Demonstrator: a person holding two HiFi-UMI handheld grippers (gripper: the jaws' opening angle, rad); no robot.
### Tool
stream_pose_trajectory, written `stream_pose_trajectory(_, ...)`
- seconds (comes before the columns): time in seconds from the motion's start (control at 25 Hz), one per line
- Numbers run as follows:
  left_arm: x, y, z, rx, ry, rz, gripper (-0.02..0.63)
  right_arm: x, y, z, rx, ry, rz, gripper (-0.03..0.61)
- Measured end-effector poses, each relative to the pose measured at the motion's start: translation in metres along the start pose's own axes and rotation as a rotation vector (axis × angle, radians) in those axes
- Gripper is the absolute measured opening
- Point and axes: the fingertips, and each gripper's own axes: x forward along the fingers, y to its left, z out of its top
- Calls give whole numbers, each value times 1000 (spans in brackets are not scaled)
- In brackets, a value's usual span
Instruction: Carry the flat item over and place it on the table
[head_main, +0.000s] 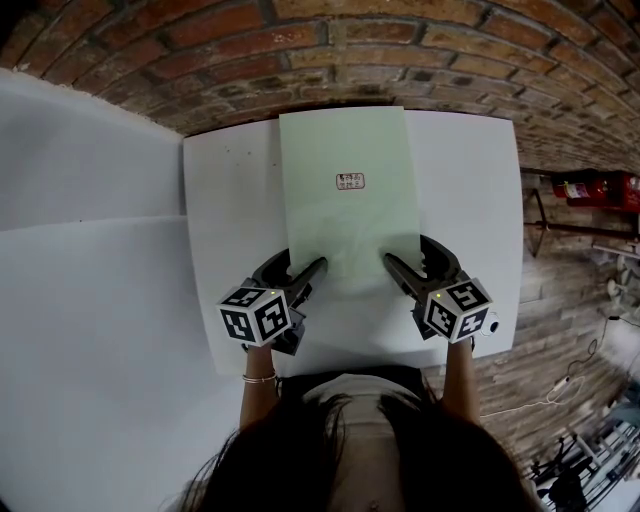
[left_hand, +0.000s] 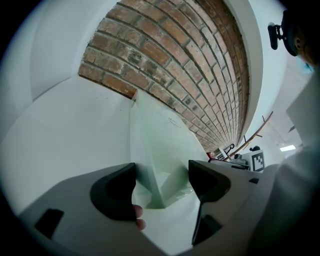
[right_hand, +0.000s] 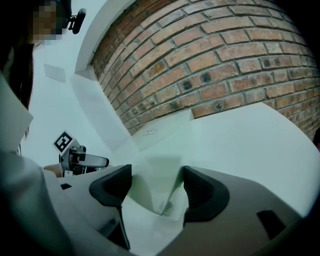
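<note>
A pale green flat sheet with a small printed label lies lengthwise on the white table, its far edge against the brick wall. My left gripper is open at the sheet's near left corner, and that corner sits in the gap between its jaws. My right gripper is open at the near right corner. In the right gripper view the sheet shows between the spread jaws of that gripper. Neither pair of jaws presses on the sheet.
A brick wall runs along the table's far edge. A white panel fills the left side. To the right of the table are a red fire extinguisher, a brick floor and loose cables.
</note>
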Motion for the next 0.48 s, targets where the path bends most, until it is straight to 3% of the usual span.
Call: stream_pose_trajectory(0.48,5,5,-6,11,30,0,341,5,-4,-9,-3,39,-3,347)
